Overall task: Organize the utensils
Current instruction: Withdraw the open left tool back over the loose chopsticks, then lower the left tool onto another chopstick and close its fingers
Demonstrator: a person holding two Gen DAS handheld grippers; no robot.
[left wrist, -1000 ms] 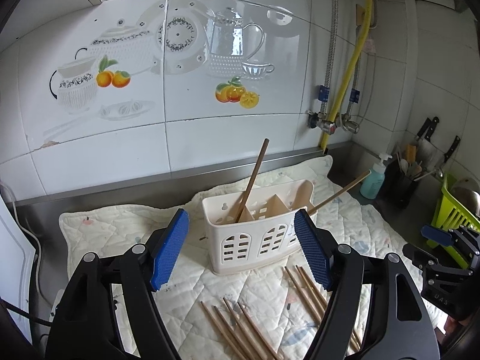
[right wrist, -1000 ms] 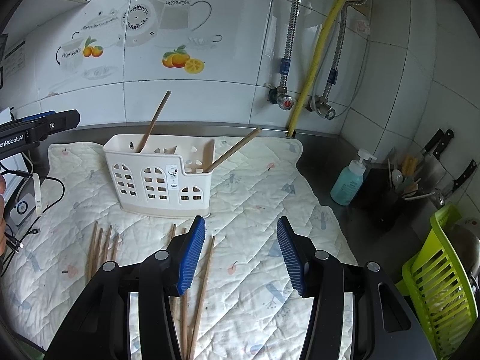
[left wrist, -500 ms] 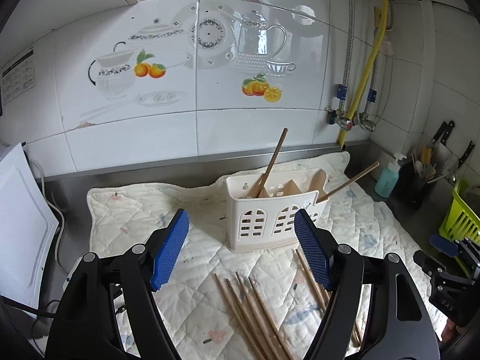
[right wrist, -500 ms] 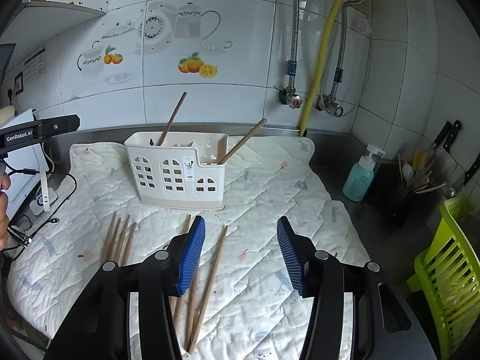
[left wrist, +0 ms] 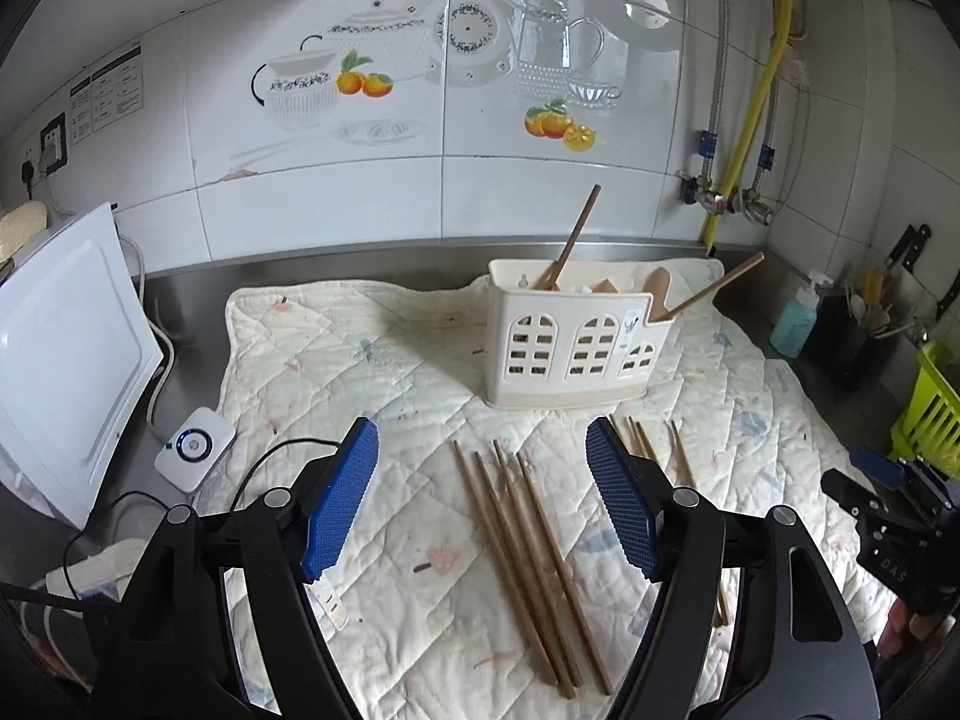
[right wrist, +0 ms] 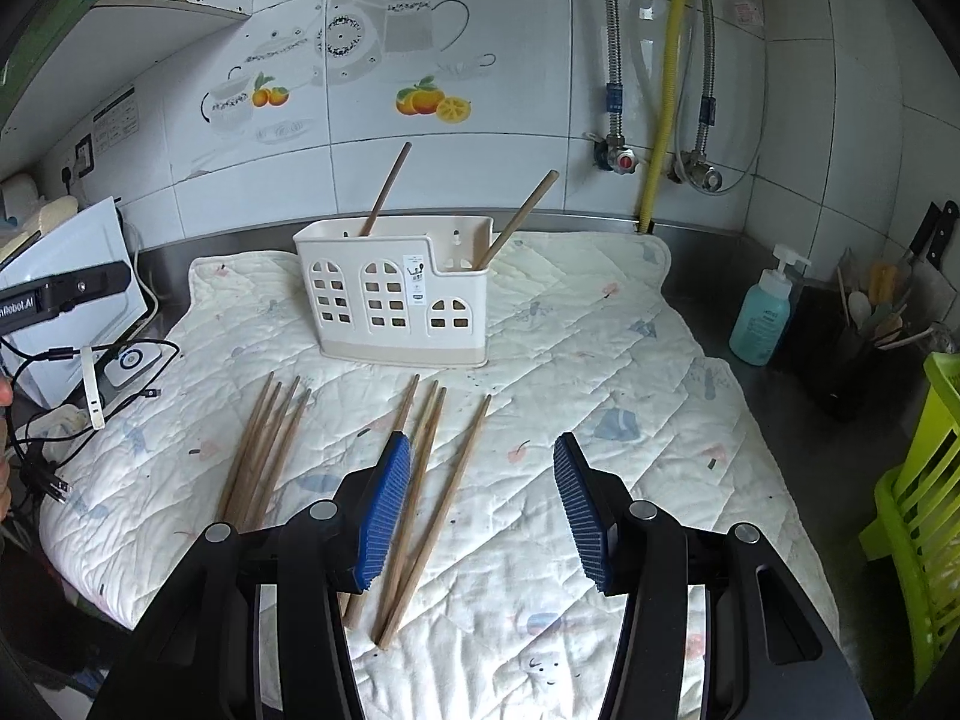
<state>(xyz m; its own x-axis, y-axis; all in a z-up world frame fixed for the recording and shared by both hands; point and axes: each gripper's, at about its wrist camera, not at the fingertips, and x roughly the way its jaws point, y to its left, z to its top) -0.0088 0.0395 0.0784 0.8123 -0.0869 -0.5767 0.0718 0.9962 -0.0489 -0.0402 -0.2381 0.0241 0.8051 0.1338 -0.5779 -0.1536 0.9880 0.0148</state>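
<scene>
Both our claws, left claw (left wrist: 480,498) and right claw (right wrist: 480,504), gape empty above loose chopsticks (left wrist: 528,564); the caddy (right wrist: 393,300) hides its chopsticks' lower ends.

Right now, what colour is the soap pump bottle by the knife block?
Teal blue, with a white pump top; the soap bottle shows best in the right wrist view.

Wooden chopsticks (left wrist: 528,546), quilted cloth mat (left wrist: 372,360), seemingly plastic caddy (left wrist: 576,348)
</scene>
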